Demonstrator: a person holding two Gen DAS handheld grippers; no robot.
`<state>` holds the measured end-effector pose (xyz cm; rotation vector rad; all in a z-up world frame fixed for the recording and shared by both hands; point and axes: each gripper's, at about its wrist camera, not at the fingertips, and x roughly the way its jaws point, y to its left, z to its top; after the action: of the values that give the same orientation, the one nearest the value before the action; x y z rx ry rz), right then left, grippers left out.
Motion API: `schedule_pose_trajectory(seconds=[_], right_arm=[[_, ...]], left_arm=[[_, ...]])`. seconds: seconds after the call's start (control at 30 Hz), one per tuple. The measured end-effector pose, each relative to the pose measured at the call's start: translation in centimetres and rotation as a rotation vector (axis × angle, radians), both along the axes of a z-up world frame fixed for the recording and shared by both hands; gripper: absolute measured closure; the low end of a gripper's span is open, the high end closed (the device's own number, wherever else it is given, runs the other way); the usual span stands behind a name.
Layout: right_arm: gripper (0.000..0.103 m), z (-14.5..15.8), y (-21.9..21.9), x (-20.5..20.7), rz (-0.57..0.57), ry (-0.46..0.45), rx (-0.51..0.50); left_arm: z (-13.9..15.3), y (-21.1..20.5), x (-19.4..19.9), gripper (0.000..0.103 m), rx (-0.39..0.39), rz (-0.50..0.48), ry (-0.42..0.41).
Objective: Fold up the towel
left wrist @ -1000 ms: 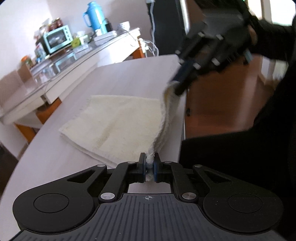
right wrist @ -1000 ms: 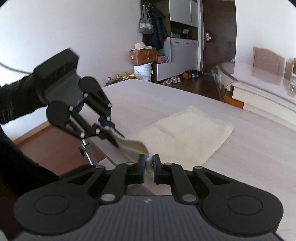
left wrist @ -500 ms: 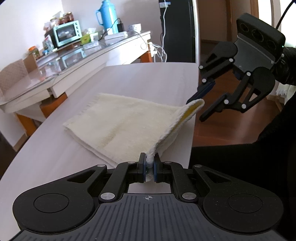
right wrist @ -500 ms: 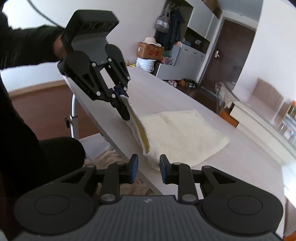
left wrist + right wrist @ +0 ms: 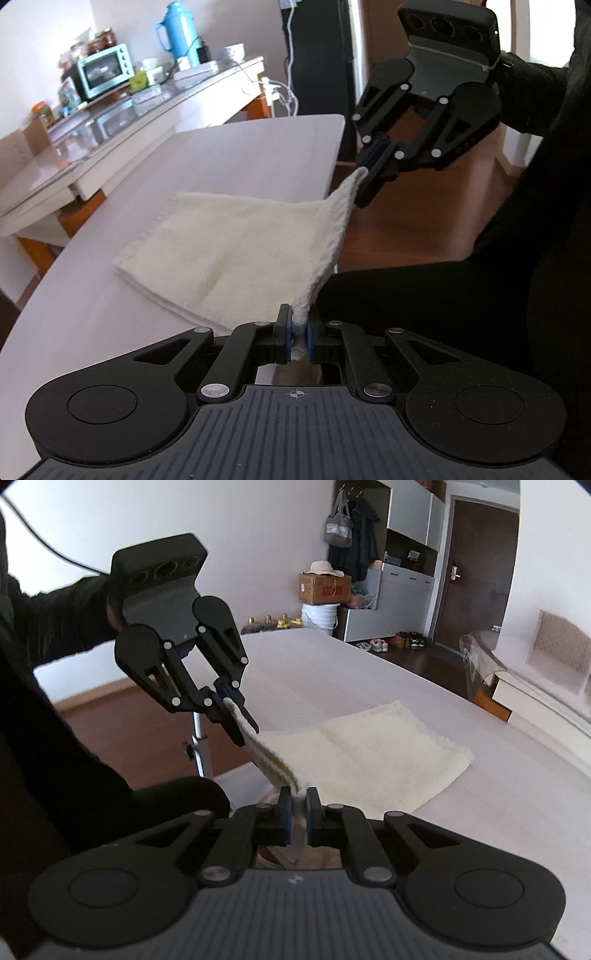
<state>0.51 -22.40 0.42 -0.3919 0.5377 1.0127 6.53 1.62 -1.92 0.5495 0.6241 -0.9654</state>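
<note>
The right gripper (image 5: 298,806), open half a second ago, has just closed on the towel (image 5: 236,254) corner at the table (image 5: 258,147) edge. The left gripper (image 5: 298,328) stays clamped on the other near corner, so both are ready for lifting.

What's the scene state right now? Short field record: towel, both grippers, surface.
towel: cream towel, already folded, mostly flat on the table; near edge lifted
left gripper: left gripper shut on the towel's near corner
right gripper: right gripper jaws have just been closing, now pinching the other near corner
near edge: stretched between the two grippers, off the table
surface: pale wood-grain table
background: teal oven and blue flask on the side counter
</note>
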Motion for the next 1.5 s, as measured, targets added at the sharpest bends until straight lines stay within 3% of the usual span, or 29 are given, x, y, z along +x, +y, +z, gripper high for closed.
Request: schedule_pose_trajectory(seconds=[0.2, 0.57, 0.77, 1.1, 1.17, 1.27, 1.3, 1.5], right_arm=[[0.095, 1.4, -1.2, 1.3, -0.03, 0.01, 0.084], [0.095, 1.8, -2.6, 12.4, -0.184, 0.133, 0.201], [0.095, 0.3, -2.6, 17.5, -0.232, 0.199, 0.21], [0.095, -2.8, -2.0, 22.1, -0.282, 0.289, 0.197], [0.095, -3.1, -1.9, 22.5, -0.289, 0.289, 0.191], [0.087, -3.5, -1.9, 22.8, -0.321, 0.281, 0.188], [0.085, -3.6, -2.0, 22.9, -0.33, 0.278, 0.191], [0.082, -3.8, -2.1, 22.8, -0.36, 0.254, 0.194]], left_arm=[[2.2, -0.4, 2.2, 0.095, -0.033, 0.084, -0.015], [3.9, -1.8, 10.7, 0.095, -0.014, 0.224, -0.052], [2.5, -2.1, 15.6, 0.095, 0.003, 0.272, -0.001], [-0.5, -1.5, 19.2, 0.095, -0.004, 0.334, 0.07], [-0.7, -1.3, 19.3, 0.09, -0.008, 0.351, 0.066], [-0.8, -0.9, 19.6, 0.066, -0.021, 0.383, 0.047], [-0.8, -0.7, 19.7, 0.063, -0.026, 0.392, 0.044], [-1.1, -0.3, 19.9, 0.063, -0.032, 0.408, 0.047]])
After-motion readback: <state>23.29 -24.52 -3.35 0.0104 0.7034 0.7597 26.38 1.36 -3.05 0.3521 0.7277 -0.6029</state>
